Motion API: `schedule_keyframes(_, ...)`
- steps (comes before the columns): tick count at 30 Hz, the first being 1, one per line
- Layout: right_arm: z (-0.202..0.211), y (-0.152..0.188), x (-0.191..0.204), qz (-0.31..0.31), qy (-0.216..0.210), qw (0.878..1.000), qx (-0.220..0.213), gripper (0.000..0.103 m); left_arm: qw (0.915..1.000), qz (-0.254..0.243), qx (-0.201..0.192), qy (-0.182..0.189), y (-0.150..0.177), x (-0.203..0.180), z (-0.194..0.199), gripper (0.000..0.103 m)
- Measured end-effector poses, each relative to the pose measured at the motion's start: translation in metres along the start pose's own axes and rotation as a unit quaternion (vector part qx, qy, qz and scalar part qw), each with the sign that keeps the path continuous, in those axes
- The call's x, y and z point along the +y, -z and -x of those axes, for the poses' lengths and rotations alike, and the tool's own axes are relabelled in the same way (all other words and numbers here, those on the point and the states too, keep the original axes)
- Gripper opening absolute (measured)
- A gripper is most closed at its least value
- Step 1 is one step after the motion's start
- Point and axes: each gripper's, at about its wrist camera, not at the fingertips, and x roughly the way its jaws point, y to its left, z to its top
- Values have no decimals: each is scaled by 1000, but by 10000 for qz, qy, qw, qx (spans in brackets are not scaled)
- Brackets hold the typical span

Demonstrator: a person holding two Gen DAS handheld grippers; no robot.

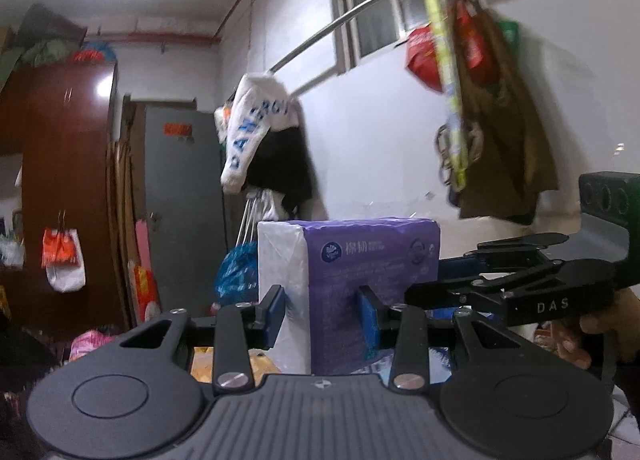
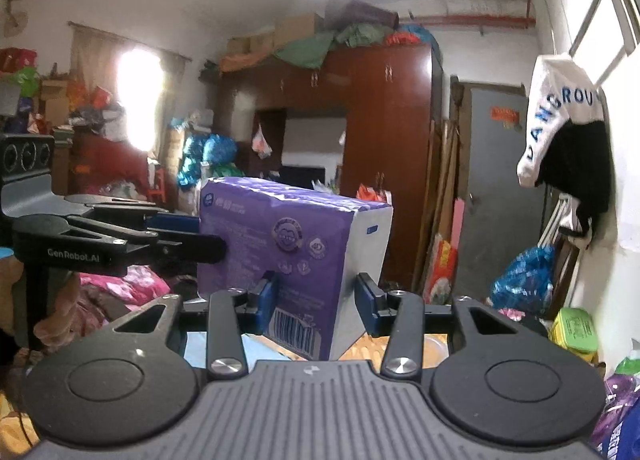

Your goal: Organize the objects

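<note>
A purple and white tissue pack (image 1: 352, 280) is held up in the air between both grippers. My left gripper (image 1: 322, 312) is shut on one end of it, blue pads pressed on its sides. My right gripper (image 2: 316, 300) is shut on the other end of the same tissue pack (image 2: 288, 244). In the left wrist view the right gripper's black fingers (image 1: 480, 284) reach in from the right to the pack. In the right wrist view the left gripper's fingers (image 2: 160, 244) reach in from the left.
A white wall with a metal rail (image 1: 360, 11) carries hanging bags and a brown coat (image 1: 500, 131). A white "DANGEROUS" garment (image 2: 560, 107) hangs on the wall. A brown wardrobe (image 2: 380, 139), a grey door (image 2: 492, 187) and piles of bags surround the space.
</note>
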Motion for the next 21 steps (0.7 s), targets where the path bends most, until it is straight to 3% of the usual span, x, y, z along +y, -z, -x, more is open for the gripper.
schedule_keyframes(9, -43, 27, -7, -219, 150, 9975, 658, 46, 9962, 193, 791, -304, 26, 21, -55, 43)
schedule_keyframes(21, -53, 23, -6, -183, 149, 9953, 941, 46, 9922, 326, 1130, -403, 35, 35, -67, 43)
